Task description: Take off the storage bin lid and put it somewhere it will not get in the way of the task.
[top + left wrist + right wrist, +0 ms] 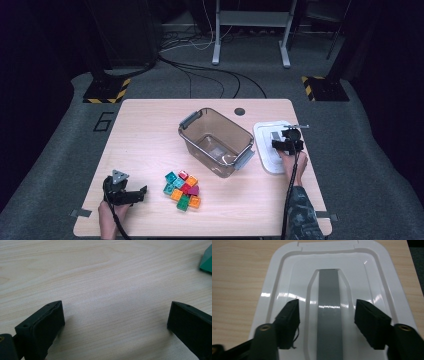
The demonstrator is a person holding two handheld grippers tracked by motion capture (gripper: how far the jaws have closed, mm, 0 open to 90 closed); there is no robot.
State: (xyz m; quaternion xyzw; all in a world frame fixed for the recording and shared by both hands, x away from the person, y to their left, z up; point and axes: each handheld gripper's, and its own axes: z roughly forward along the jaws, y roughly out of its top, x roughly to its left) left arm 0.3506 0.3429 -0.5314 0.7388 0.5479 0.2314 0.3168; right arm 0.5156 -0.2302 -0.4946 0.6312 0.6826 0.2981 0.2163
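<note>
My right gripper [285, 137] hovers low over a white plastic lid [267, 155] at the table's right edge. In the right gripper view its jaws [327, 312] stand apart on either side of the lid's raised grey strip [329, 297], with a gap on both sides, so it is open and grips nothing. My left gripper [143, 193] rests near the front left of the table, pointing right toward a cluster of coloured blocks [182, 190]. Its jaws [116, 315] are wide open over bare wood, and a green block's corner [207, 261] shows at the far right.
A clear brownish bin [240, 132] with grey handles stands tilted in the middle of the wooden table [145, 130]. A dark round hole [240, 111] sits near the table's back edge. Cables trail from both grippers toward the person.
</note>
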